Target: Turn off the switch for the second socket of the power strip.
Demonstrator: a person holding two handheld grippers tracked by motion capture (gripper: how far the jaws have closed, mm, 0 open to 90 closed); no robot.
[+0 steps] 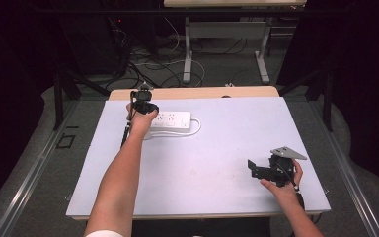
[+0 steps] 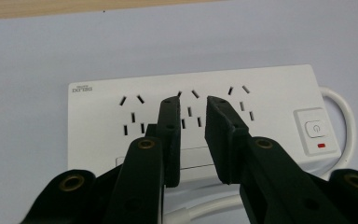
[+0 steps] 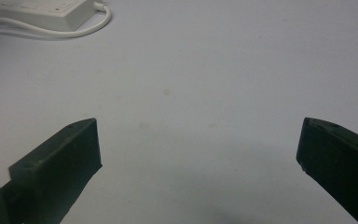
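A white power strip lies flat at the back left of the white table top. In the left gripper view its sockets face up, and its switch with a red mark is at the right end. My left gripper hovers over the strip's middle socket; its jaws stand a narrow gap apart with nothing between them. My right gripper rests near the front right of the table, its jaws wide open over bare surface. The strip lies far off in the right gripper view.
The strip's white cable loops off its right end. A wooden table edge shows behind the white top. Beyond it, cables lie on the floor by another desk's legs.
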